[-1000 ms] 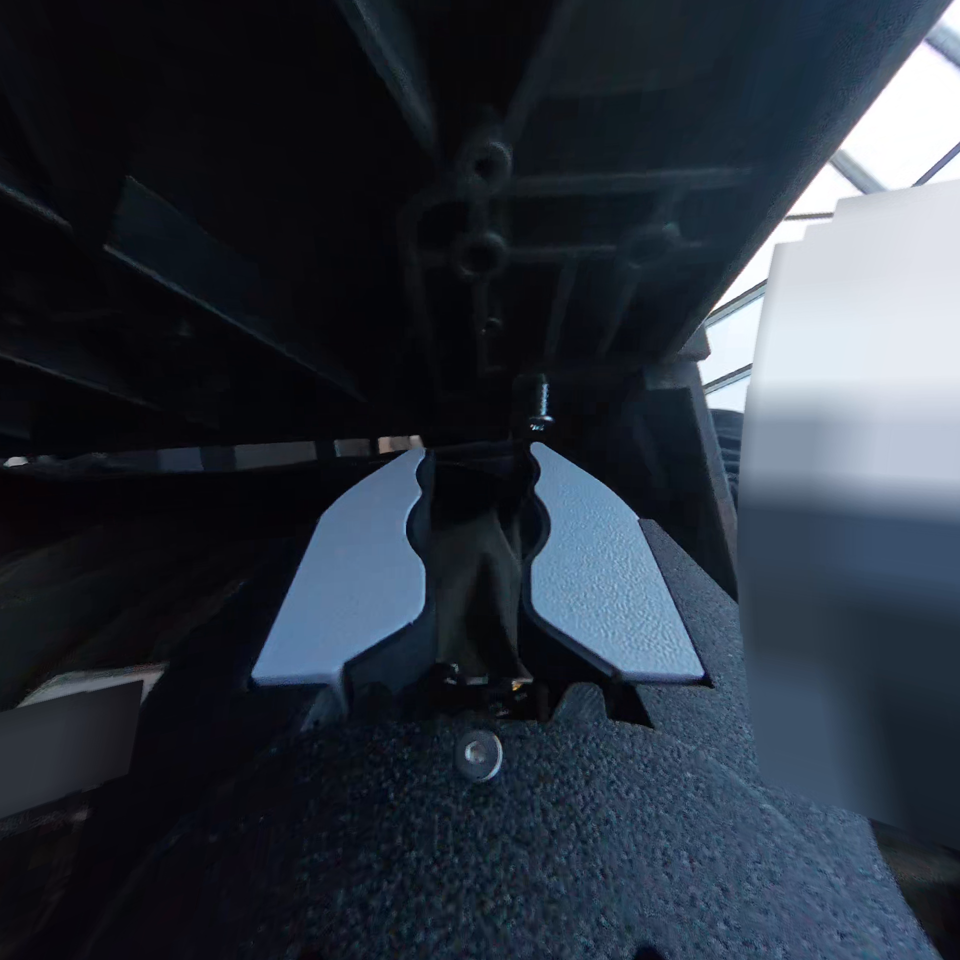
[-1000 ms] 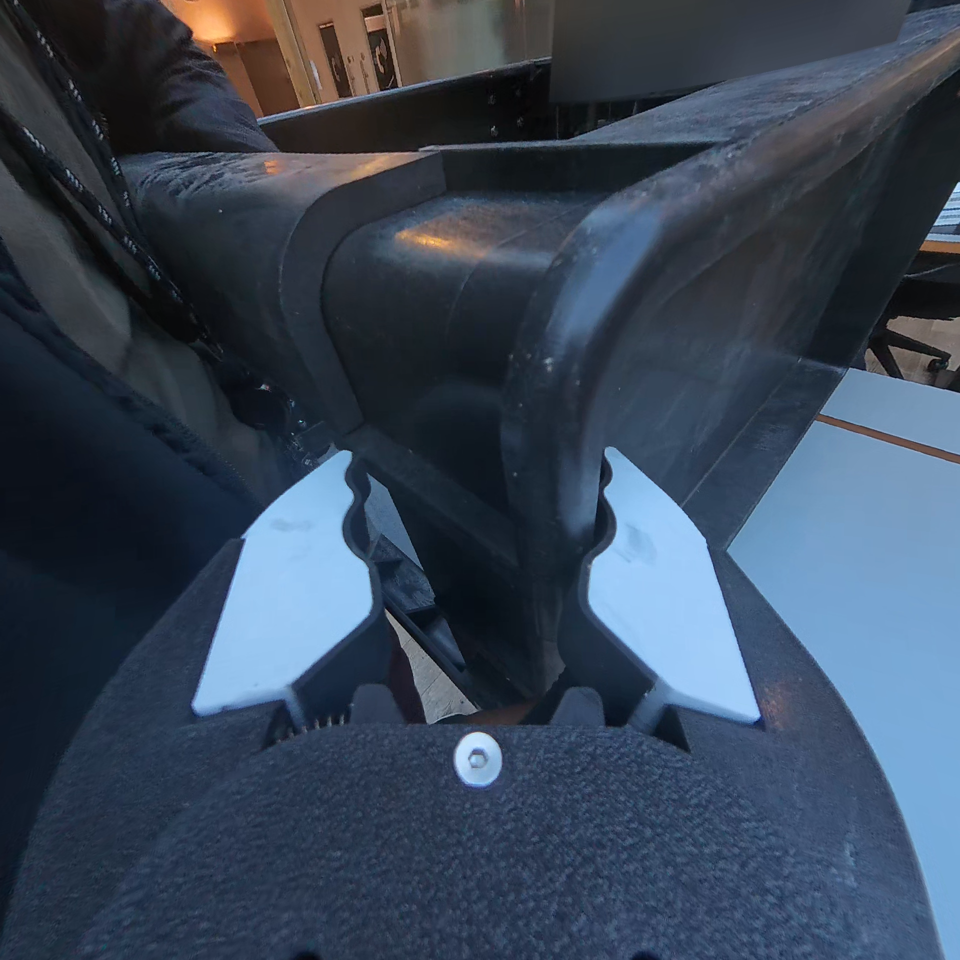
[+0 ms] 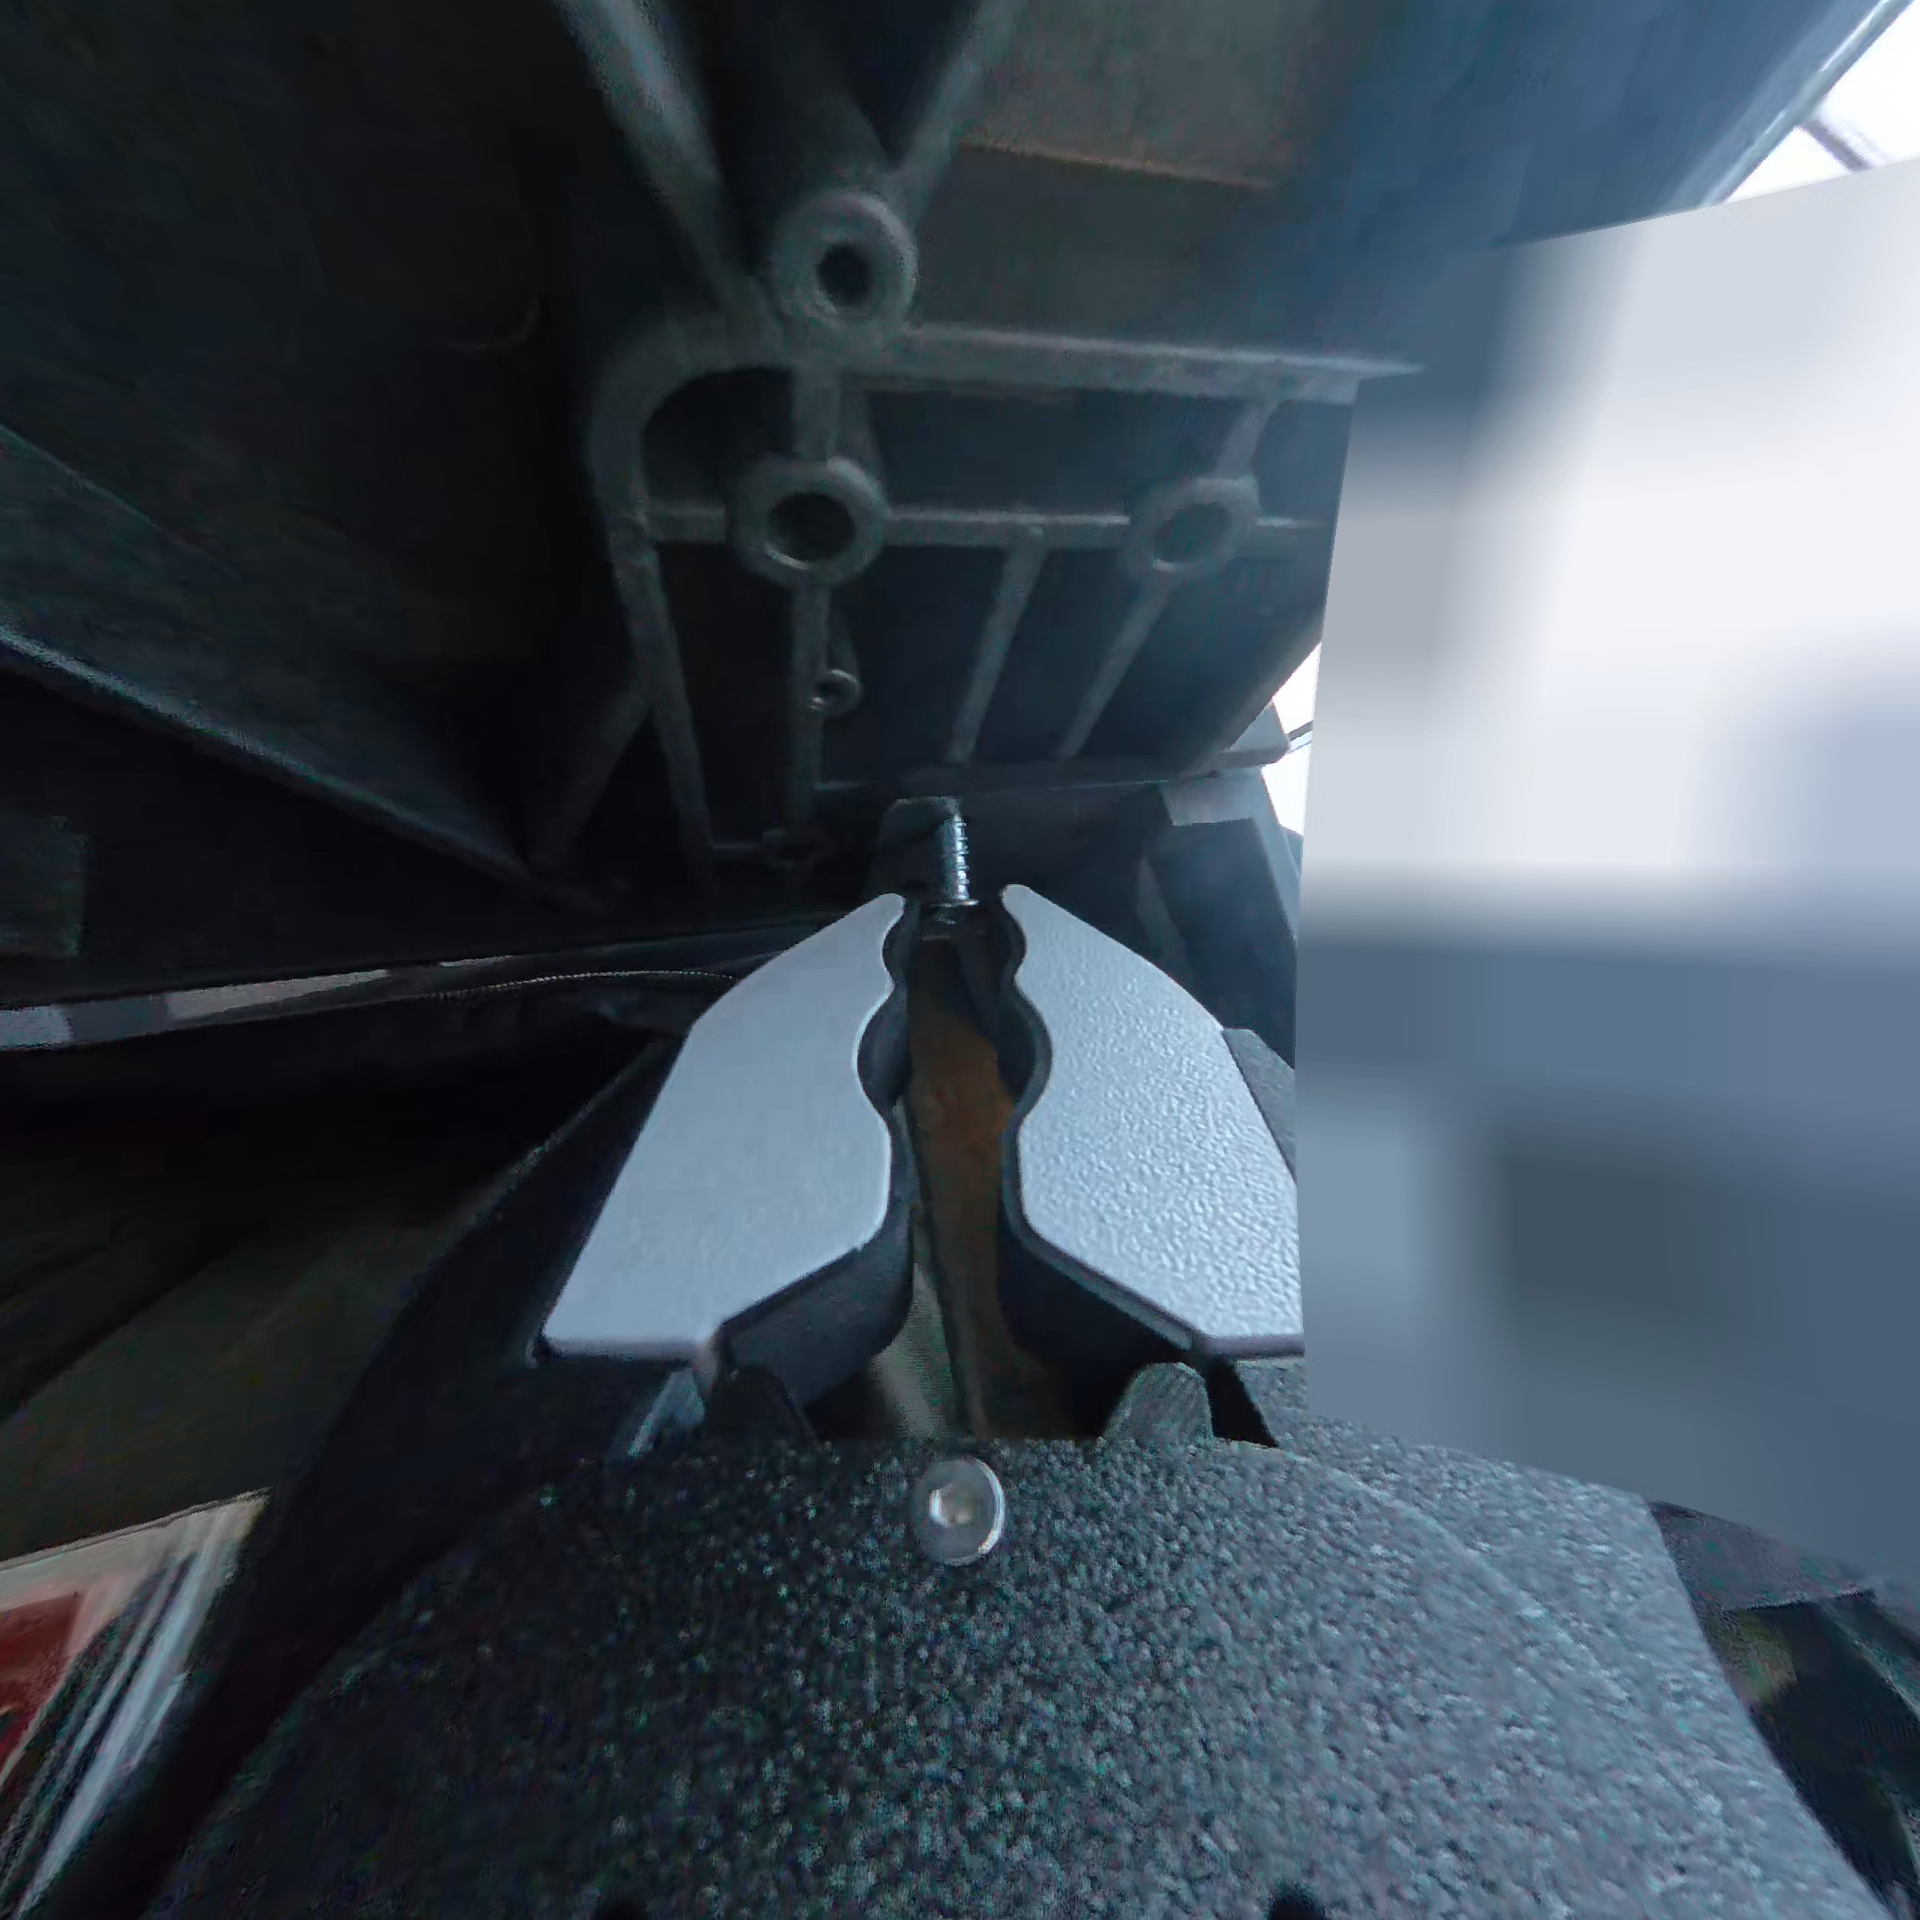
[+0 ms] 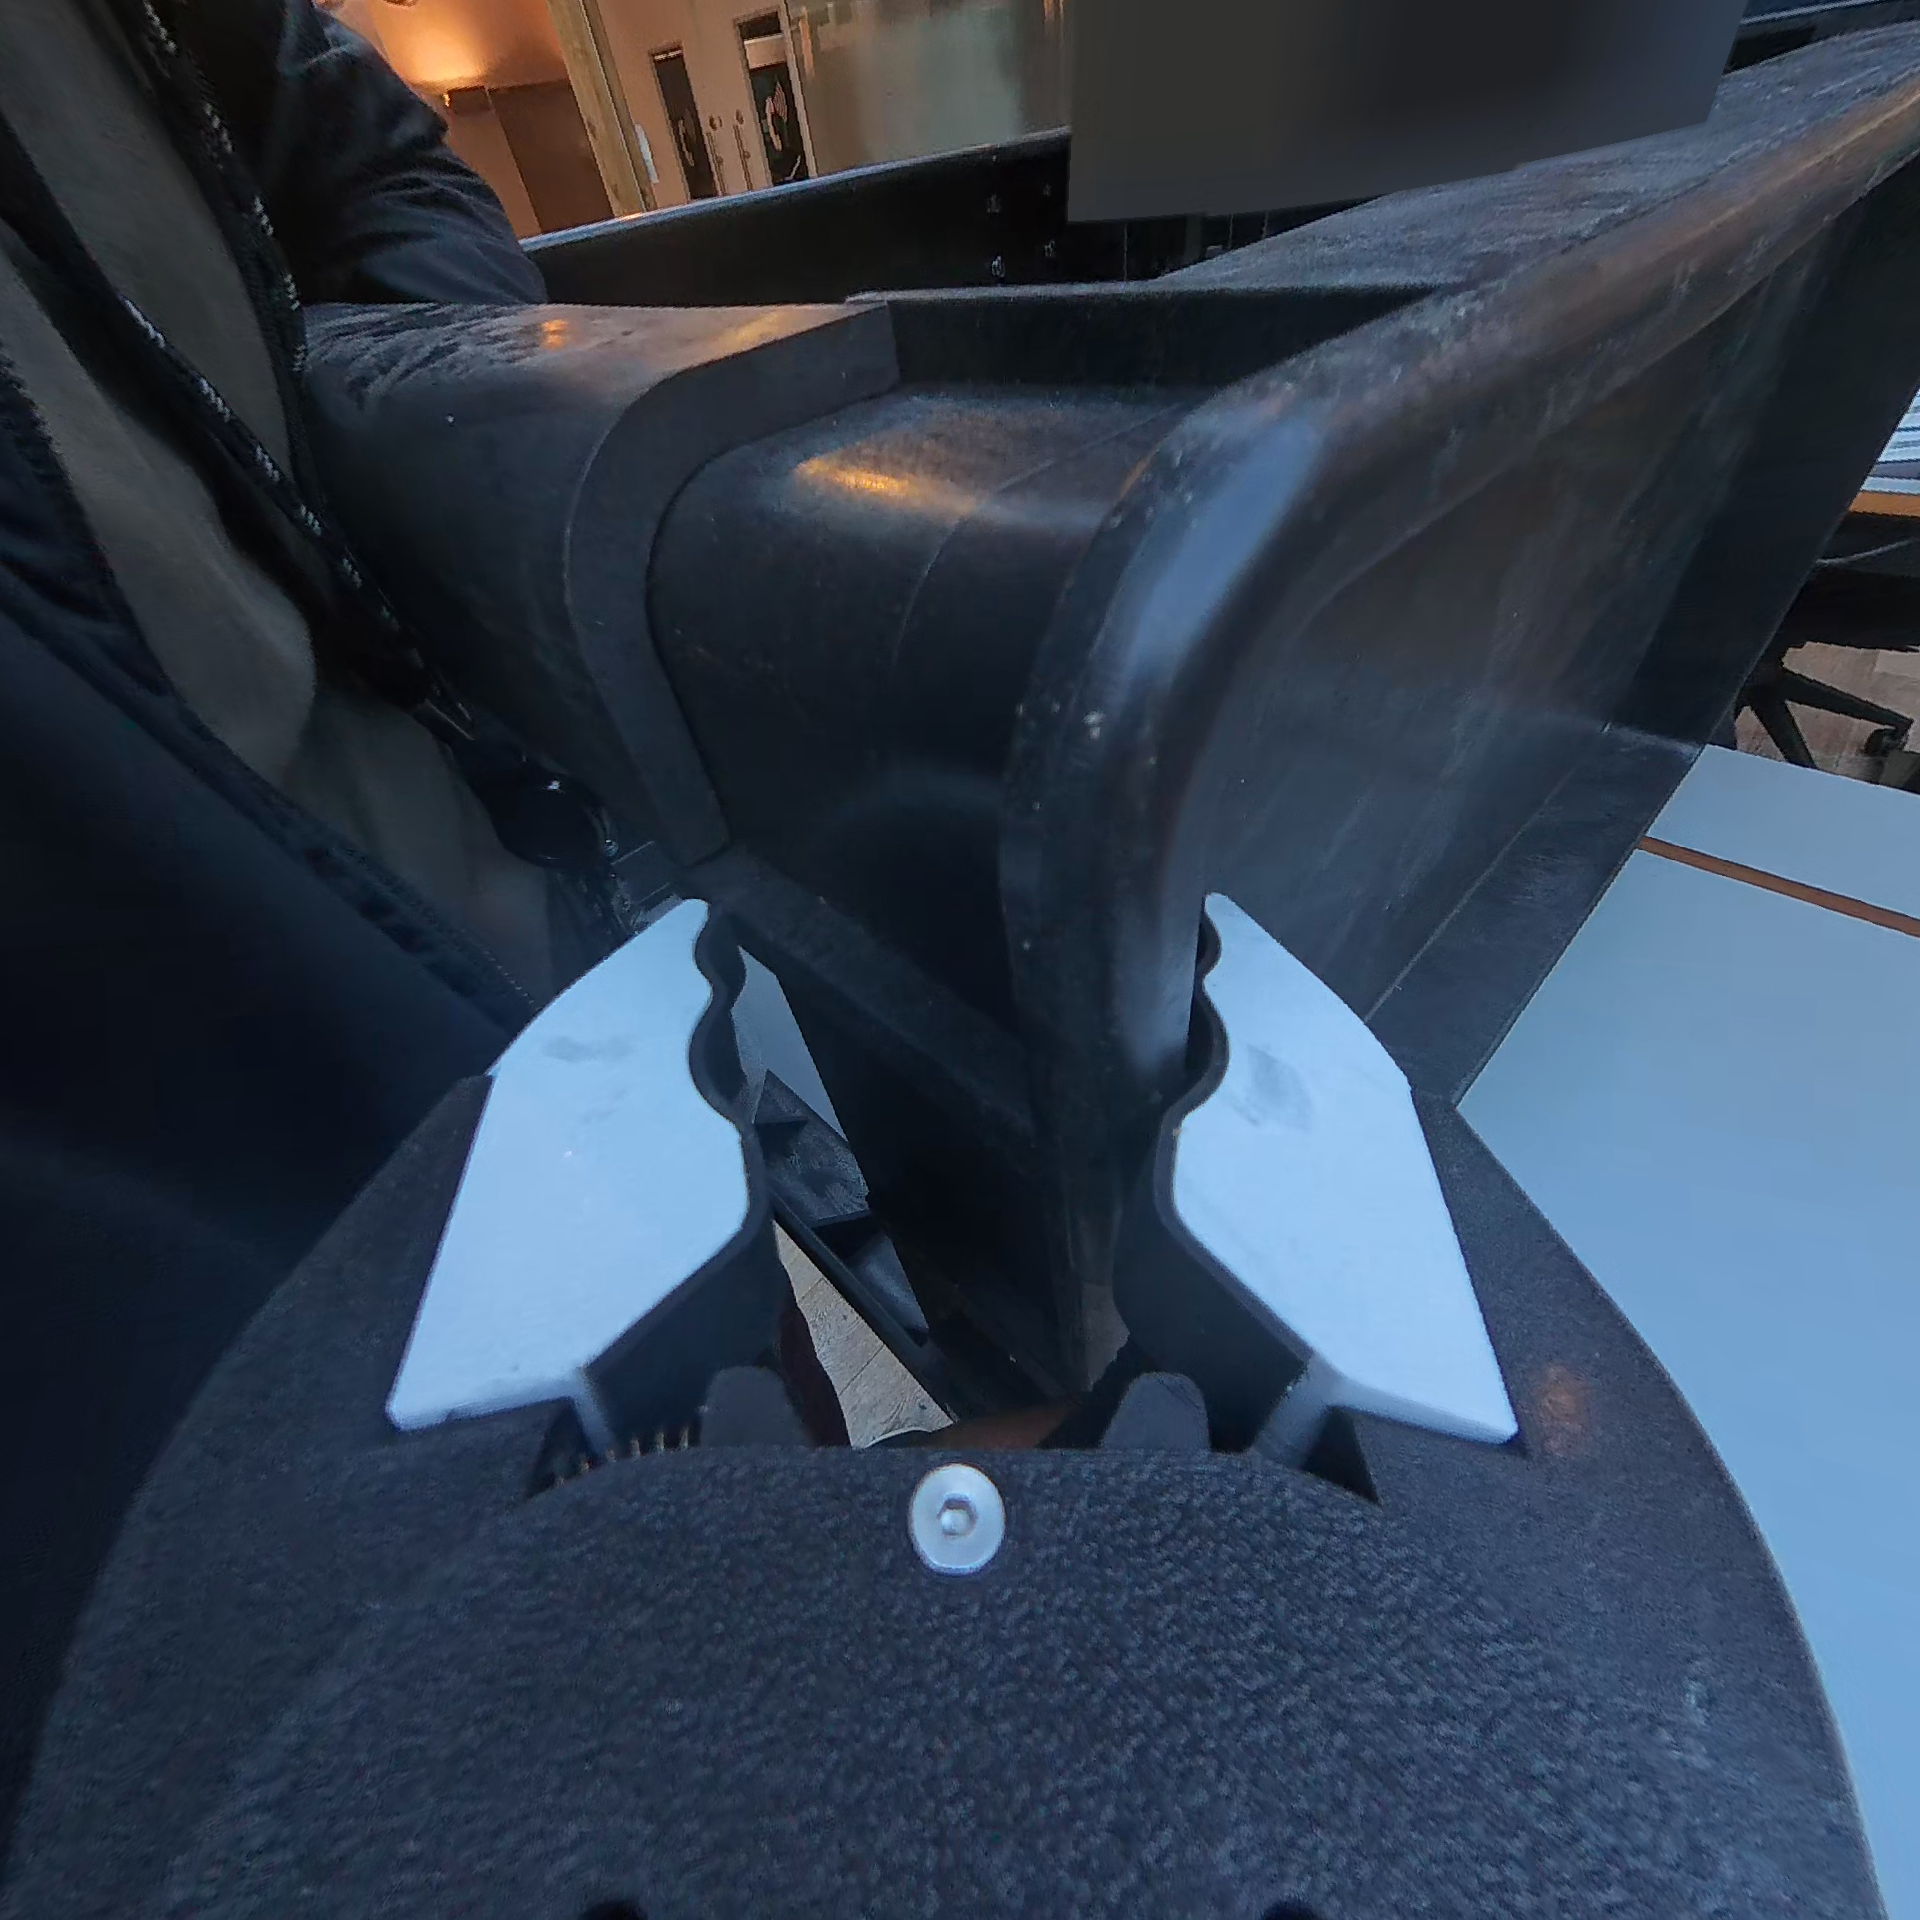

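Big black moulded plastic part (image 4: pixel 1299 582) fills both views, so barely any room to move. The right gripper (image 4: pixel 961 935) is clamped on its rounded rim, pale grey tabletop (image 4: pixel 1704 1091) alongside. Underneath, the left gripper (image 3: pixel 951 909) looks pinched on a small black screw (image 3: pixel 952 857), tight against the ribbed underside (image 3: pixel 935 582).

A person's dark jacket (image 4: pixel 156 1039) with a speckled cord (image 4: pixel 260 343) fills the left of the right wrist view. A pale grey table (image 4: pixel 1714 1195) with an orange line lies right; a warm-lit hallway (image 4: pixel 582 125) shows behind.
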Motion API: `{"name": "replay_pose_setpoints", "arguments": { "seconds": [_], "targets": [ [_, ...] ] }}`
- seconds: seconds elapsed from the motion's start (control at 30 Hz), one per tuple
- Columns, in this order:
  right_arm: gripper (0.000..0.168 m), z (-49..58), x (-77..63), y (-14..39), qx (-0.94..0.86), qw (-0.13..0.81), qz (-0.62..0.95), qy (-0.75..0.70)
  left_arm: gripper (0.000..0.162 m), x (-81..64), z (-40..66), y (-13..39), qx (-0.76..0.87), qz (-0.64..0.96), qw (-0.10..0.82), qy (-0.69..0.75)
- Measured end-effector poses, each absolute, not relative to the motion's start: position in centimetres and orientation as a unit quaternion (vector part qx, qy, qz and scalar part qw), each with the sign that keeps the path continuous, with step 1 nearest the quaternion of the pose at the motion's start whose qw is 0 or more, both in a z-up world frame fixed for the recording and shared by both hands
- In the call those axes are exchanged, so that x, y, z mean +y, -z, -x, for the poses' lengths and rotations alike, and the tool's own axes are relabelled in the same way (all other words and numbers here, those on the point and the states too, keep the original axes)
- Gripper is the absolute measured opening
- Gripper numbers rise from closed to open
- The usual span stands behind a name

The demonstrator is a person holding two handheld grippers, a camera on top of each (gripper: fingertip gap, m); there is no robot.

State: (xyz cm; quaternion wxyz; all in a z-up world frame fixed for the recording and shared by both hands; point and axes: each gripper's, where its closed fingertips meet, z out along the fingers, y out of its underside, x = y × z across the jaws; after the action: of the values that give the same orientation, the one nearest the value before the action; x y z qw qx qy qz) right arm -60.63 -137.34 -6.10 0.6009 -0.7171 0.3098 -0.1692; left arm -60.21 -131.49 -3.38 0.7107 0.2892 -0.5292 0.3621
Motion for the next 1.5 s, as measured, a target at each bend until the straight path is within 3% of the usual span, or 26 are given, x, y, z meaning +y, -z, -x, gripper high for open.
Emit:
{"name": "replay_pose_setpoints", "arguments": {
  "seconds": [0.03,0.4,0.67,1.5],
  "targets": [
    [0.084,60.6,-137.3,6.1,0.31,0.601,0.717,0.169,0.012,-131.5,60.2,3.4,-0.543,-0.28,0.7,-0.369],
    [0.085,60.6,-137.3,6.1,0.311,0.598,0.717,0.175,0.011,-131.6,60.0,4.2,-0.75,-0.12,0.482,-0.437],
    [0.085,60.6,-137.3,6.2,0.309,0.589,0.725,0.176,0.01,-131.7,59.9,4.1,-0.815,0.003,0.351,-0.461],
    [0.087,60.4,-137.3,6.5,0.307,0.571,0.737,0.192,0.009,-131.7,59.5,4.7,-0.803,0.297,0.111,-0.505]
  ]
}}
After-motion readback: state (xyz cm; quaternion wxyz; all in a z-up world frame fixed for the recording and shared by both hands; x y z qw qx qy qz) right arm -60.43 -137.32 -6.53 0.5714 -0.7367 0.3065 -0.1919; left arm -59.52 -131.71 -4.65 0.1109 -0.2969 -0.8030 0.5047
